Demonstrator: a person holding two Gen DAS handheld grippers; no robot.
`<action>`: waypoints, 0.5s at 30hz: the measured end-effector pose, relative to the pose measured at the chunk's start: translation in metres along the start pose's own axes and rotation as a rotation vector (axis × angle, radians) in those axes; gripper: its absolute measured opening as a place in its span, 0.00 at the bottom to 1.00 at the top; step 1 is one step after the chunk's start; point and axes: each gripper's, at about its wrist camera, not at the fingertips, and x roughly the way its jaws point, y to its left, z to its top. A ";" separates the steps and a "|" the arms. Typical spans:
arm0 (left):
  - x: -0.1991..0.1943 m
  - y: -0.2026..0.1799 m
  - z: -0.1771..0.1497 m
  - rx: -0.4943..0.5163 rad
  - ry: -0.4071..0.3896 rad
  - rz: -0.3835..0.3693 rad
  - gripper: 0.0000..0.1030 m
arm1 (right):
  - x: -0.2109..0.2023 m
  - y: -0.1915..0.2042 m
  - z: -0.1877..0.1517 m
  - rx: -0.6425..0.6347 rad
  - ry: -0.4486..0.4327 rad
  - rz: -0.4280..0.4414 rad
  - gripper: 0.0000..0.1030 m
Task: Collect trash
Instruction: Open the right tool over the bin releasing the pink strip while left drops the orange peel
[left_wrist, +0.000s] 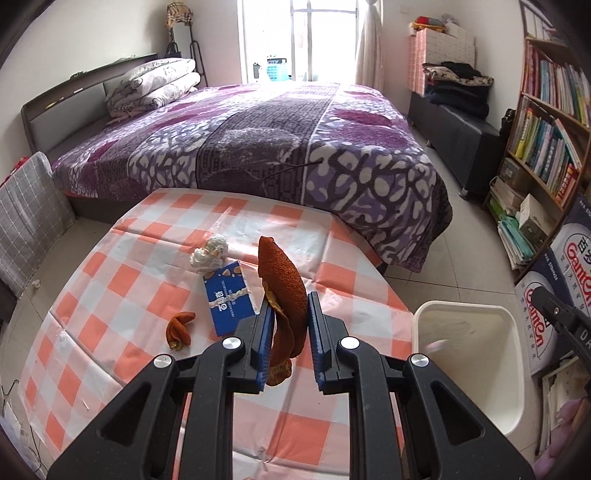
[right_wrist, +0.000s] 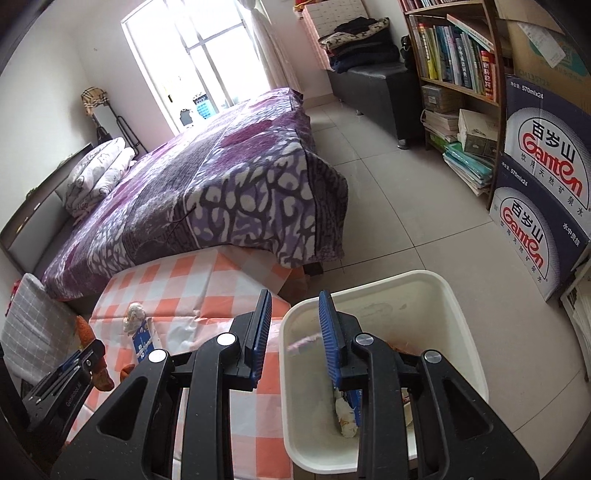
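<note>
My left gripper (left_wrist: 290, 301) is shut on a long curl of orange peel (left_wrist: 284, 273) and holds it above the table with the orange-checked cloth (left_wrist: 122, 280). On the cloth lie a crumpled tissue (left_wrist: 209, 251), a blue packet (left_wrist: 229, 299) and a small piece of peel (left_wrist: 181, 328). The white bin (right_wrist: 454, 306) stands on the floor at the table's right end. My right gripper (right_wrist: 294, 297) hangs over the bin's near-left rim, open, with nothing pressed between its pads. A blurred pale scrap (right_wrist: 303, 339) shows inside the bin. A tissue wad (right_wrist: 345, 417) lies on the bin's bottom.
A bed with a purple blanket (left_wrist: 280, 147) runs right behind the table. A bookshelf (right_wrist: 458, 74) and stacked water cartons (right_wrist: 543, 192) line the right wall beyond the bin, with tiled floor (right_wrist: 399, 206) between. A grey checked cushion (left_wrist: 26, 206) stands left of the table.
</note>
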 end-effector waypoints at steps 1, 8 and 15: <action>0.000 -0.005 -0.001 0.009 0.001 -0.005 0.18 | -0.001 -0.004 0.001 0.010 -0.002 -0.002 0.26; -0.001 -0.038 -0.011 0.076 0.018 -0.062 0.18 | -0.011 -0.030 0.008 0.076 -0.021 -0.022 0.33; 0.002 -0.071 -0.023 0.138 0.062 -0.168 0.18 | -0.017 -0.056 0.012 0.154 -0.036 -0.057 0.51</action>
